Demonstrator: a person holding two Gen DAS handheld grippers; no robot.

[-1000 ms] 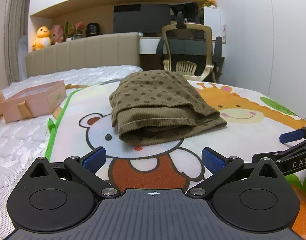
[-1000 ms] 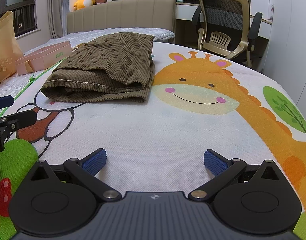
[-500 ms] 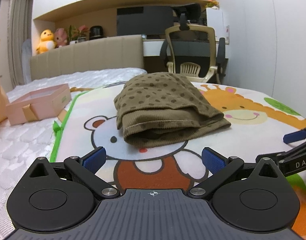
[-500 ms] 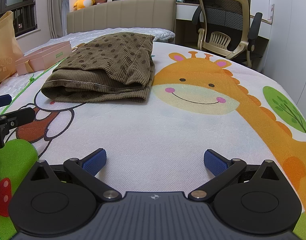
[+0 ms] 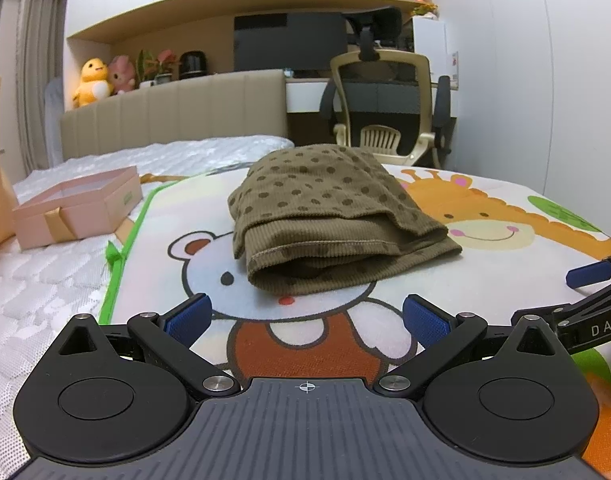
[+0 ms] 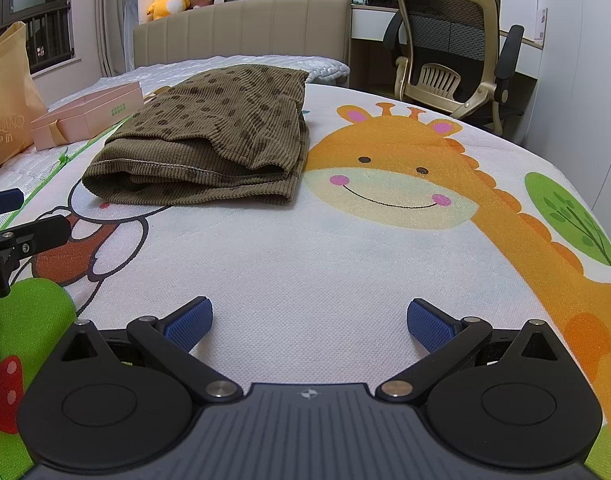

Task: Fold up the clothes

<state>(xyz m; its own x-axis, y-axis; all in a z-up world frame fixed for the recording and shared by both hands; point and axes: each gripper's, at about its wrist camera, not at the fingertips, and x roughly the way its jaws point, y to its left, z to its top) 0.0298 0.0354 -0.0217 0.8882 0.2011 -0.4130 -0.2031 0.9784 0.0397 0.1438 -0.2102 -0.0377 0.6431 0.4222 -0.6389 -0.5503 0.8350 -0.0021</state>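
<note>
Though spread across most of both views, bed (image 5: 45, 288) under cartoon play mat (image 6: 345, 264) only serves as soft, yielding ground; expect sag under any press.

Brown dotted garment (image 5: 329, 216) lying folded in several layers on mat, far from both tools, over bear print's head, just left of giraffe face. Ribbed knit, soft and light by look; likely limp, layers prone to slide apart if lifted by one edge. Stitched hem faces near side, open mouth of layers below it. Best hold judged at near corners of hem, pinching all layers together, one tool per corner; fold spine on right side also a firm option.

Office chair (image 6: 453, 44) beyond far right edge of bed, well apart, no obstacle. Paper bag (image 6: 5, 104) at far left. Pink gift box (image 5: 77, 208) left of garment, off mat, apart from it; only a concern if cloth swung leftward.

Left tongs (image 5: 305, 316) wide apart, empty, low over mat, aimed at garment. Right tongs (image 6: 309, 320) likewise wide, empty, over bare mat, garment ahead and to left. Path between tools and cloth unobstructed.
</note>
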